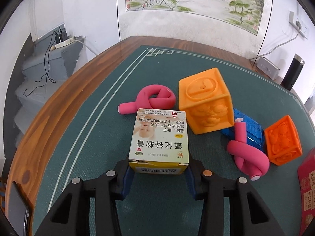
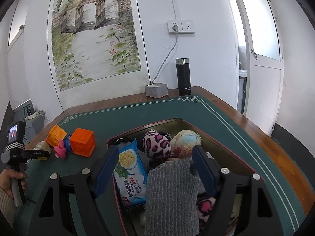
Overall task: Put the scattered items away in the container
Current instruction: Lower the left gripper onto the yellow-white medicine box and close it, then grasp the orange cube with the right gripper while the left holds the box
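A yellow-and-white medicine box [image 1: 159,139] lies on the green mat [image 1: 98,137]. My left gripper [image 1: 159,174] is shut on the box's near end, one blue pad pressed against each side. Beyond it lie two pink knotted foam tubes [image 1: 155,100] [image 1: 246,155], a large yellow-orange cube [image 1: 206,102], a smaller orange cube [image 1: 283,139] and a blue item [image 1: 248,129]. My right gripper [image 2: 155,147] hangs open over the red-rimmed tin container [image 2: 216,135]. The tin holds a biscuit pack [image 2: 130,169], a leopard-print plush [image 2: 157,143] and a grey knit piece [image 2: 169,188].
A red printed tin [image 1: 307,192] sits at the mat's right edge. A black flask [image 2: 183,76] and a grey box [image 2: 156,90] stand at the back by the wall. A hand [image 2: 11,181] holds the left gripper's handle. The wooden table edge [image 1: 49,118] curves round the mat.
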{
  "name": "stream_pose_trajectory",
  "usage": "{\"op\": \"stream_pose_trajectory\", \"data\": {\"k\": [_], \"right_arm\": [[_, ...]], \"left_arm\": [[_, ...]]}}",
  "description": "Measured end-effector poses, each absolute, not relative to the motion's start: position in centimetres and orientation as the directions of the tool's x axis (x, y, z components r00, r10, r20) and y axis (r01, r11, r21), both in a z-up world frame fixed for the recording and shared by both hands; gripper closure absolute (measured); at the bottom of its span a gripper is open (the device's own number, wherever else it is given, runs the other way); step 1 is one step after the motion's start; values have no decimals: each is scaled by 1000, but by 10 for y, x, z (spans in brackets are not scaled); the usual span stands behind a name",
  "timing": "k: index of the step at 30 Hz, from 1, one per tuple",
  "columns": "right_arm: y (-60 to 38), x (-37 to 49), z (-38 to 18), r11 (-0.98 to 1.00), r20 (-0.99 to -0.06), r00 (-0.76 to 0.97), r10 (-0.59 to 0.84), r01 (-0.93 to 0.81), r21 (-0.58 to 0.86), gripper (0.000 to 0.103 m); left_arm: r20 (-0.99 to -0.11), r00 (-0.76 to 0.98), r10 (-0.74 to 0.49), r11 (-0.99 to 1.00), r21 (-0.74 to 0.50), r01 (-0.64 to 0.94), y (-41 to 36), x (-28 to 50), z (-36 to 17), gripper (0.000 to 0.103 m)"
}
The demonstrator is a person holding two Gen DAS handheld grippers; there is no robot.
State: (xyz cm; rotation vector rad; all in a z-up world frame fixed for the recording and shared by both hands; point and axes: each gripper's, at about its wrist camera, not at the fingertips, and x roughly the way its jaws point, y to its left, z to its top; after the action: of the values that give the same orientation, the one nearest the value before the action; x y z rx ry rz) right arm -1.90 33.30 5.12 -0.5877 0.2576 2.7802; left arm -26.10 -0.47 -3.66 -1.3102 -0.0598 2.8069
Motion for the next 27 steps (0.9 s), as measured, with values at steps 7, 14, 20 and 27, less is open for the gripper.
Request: {"op": "stream_pose_trajectory", "data": {"k": [7,14,20,27], "right_arm": [[315,-21,51,-960,-395,-889,233,-274,51,23],[294,-34,52,-976,-421,-890,176,-214,43,23],[260,-71,60,-996,-469,-882,49,-79,44,23],[217,-144,52,-995,-547,-833,-84,42,88,23]], "left_arm": [[-727,-686,28,-1000,-18,-21,2,-248,-23,57],[-680,-733,23,-1000,-5,-26,7,-238,-5,57],[-679,-733,40,-999,-24,-33,7,-235,0,57],[-677,-732,67,-998,-45,-50,10,-234,3,57]]}}
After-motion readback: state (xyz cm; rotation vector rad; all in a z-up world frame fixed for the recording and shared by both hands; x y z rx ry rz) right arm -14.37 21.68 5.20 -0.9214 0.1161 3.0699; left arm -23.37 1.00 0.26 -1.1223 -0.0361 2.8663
